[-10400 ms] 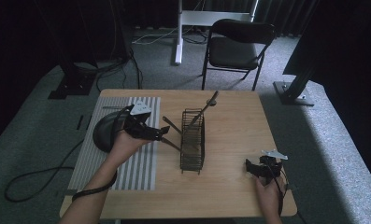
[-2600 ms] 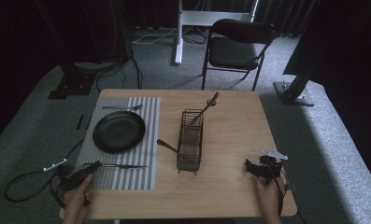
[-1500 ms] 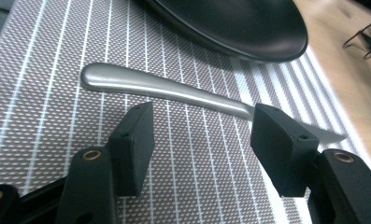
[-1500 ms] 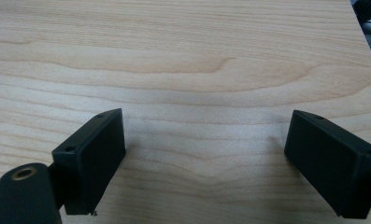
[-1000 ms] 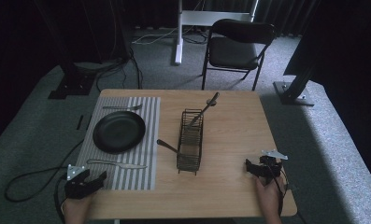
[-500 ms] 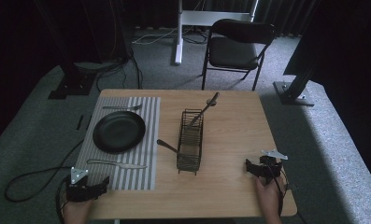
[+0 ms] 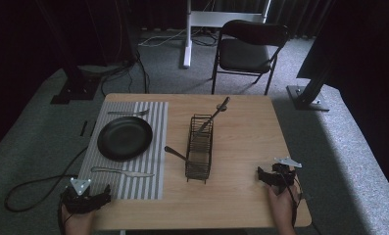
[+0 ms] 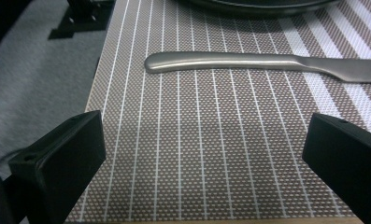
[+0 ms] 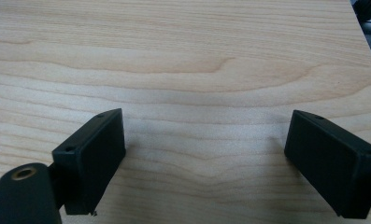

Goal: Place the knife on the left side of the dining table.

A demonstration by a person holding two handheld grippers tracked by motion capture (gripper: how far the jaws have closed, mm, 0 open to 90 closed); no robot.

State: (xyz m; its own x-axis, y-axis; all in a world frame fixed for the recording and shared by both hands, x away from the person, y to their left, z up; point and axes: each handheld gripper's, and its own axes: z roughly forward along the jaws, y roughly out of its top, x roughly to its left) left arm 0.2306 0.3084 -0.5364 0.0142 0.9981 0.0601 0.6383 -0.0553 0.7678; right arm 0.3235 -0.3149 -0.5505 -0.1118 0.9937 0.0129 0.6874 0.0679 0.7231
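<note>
**Knife lies flat on the placemat, left claw spread and clear of it**

Task thing: the table knife (image 7: 122,172), flat on the striped placemat (image 7: 158,112), near side of the black plate (image 7: 124,138), handle pointing left, blade right. In the left gripper view the handle (image 8: 220,62) runs across just ahead of the jaws, nothing between them.

Left claw (image 7: 86,196): at the near left corner of the table (image 7: 241,205), jaws have just been opening and now stand wide apart, empty. Right claw (image 7: 273,176): resting at the near right of the table, jaws also spread, holding nothing; bare wood beneath it in the right gripper view.

Handling, as judged: all-metal, stiff, light to moderate weight, smooth and likely slippery. It lies low against the woven mat, so there is little height to grip. Best hold looks like the handle mid-length, pinched across its width; the blade is thinner and would slide.

Around it:
- Plate just beyond the knife, rim close; a reach from the near side avoids it.
- Fork (image 7: 128,112) on the far edge of the placemat, beyond the plate.
- Wire caddy (image 7: 200,147) mid-table, one utensil (image 7: 212,116) leaning out of it, a spoon-like piece (image 7: 176,154) lying at its left side.
- Folding chair (image 7: 246,51) beyond the table.

Nothing stands between the left claw and the handle.
</note>
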